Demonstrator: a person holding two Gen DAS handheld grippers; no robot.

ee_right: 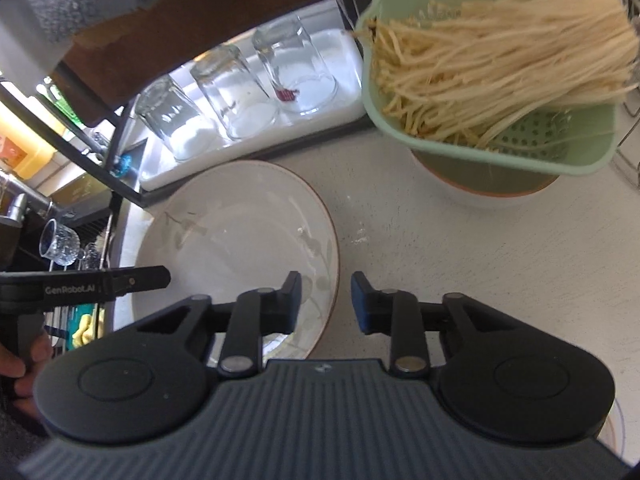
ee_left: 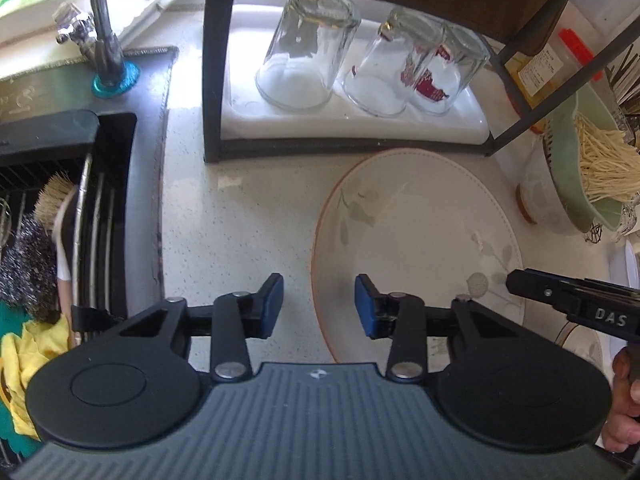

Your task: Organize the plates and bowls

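A white plate (ee_left: pixel 420 220) with a brown rim and a faint leaf pattern lies flat on the pale counter (ee_left: pixel 240 240). My left gripper (ee_left: pixel 319 306) straddles its left rim, blue pads a little apart from the rim on both sides, open. In the right wrist view the same plate (ee_right: pixel 240 224) has its right rim between the fingers of my right gripper (ee_right: pixel 326 300), which also stands open without pressing. A white bowl (ee_right: pixel 480 184) with an orange band sits at the back right under a green colander (ee_right: pixel 500 128).
The colander holds pale thin strands. Three upturned glasses (ee_left: pixel 308 48) stand on a white tray (ee_left: pixel 440 124) inside a dark rack frame (ee_left: pixel 216 60). A sink (ee_left: pixel 60 200) with tap, brush, steel wool and yellow cloth lies left.
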